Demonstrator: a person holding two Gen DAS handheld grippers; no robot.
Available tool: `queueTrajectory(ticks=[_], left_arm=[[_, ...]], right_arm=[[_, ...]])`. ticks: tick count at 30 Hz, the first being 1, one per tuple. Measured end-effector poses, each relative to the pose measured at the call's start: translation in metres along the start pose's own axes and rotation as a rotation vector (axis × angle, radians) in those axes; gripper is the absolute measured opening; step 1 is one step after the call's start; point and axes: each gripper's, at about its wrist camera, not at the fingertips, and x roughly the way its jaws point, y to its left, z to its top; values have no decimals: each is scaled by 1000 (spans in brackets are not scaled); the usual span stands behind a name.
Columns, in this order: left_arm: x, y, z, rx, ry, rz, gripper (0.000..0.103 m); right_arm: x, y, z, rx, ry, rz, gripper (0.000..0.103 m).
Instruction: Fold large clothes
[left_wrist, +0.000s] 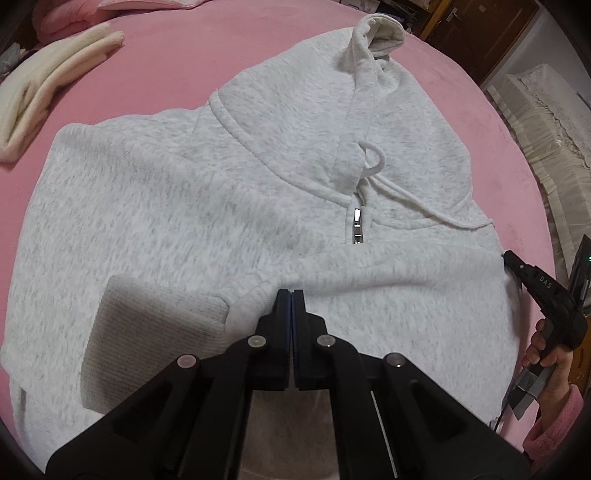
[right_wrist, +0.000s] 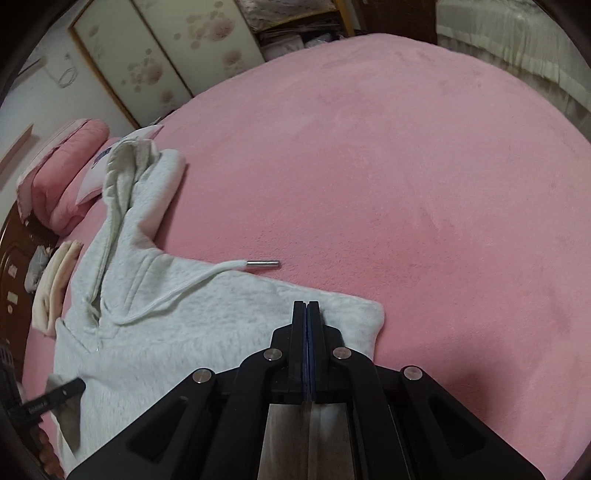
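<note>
A light grey hoodie (left_wrist: 207, 206) lies spread on the pink bed (left_wrist: 221, 48), hood toward the far edge, one sleeve already crossed over the chest, which narrows the body for folding. The left gripper (left_wrist: 291, 295) hovers pinched together and empty over that sleeve's cuff (left_wrist: 155, 325). The right gripper (right_wrist: 306, 306), likewise closed on nothing, sits above the hoodie's other side edge, probably to smooth it.
</note>
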Motion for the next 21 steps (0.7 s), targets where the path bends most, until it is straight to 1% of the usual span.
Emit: queueTrajectory(ticks=[2, 4, 6, 8, 9, 10, 11, 12, 13, 17, 21], left_arm=[[-13, -3, 2, -3, -16, 10, 1], [-28, -2, 3, -5, -70, 33, 1], [-37, 6, 4, -36, -102, 55, 1], [-35, 21, 5, -97, -92, 55, 2], [-30, 30, 4, -132, -68, 54, 3], [-26, 39, 4, -166, -54, 42, 3], [-25, 45, 3, -185, -57, 34, 3], [-25, 49, 3, -196, -59, 44, 3], [-23, 52, 4, -193, -51, 73, 3], [-22, 53, -2, -164, -44, 143, 3], [-22, 46, -8, -120, -46, 210, 3]], right_arm=[[-4, 3, 2, 35, -8, 16, 0], [-23, 2, 2, 50, -60, 33, 0], [-40, -3, 2, 82, -118, 7, 0], [-49, -11, 1, 122, -149, -12, 0], [-48, -16, 0, 149, -138, 2, 0], [-41, -21, -2, 174, -95, 26, 0], [-33, -23, -3, 184, -44, 34, 0], [-24, -22, -6, 178, 14, 29, 0], [-18, -20, -9, 155, 50, 20, 0], [-16, -12, -23, 86, 70, -25, 0], [-25, -14, -43, 91, 113, -16, 0]])
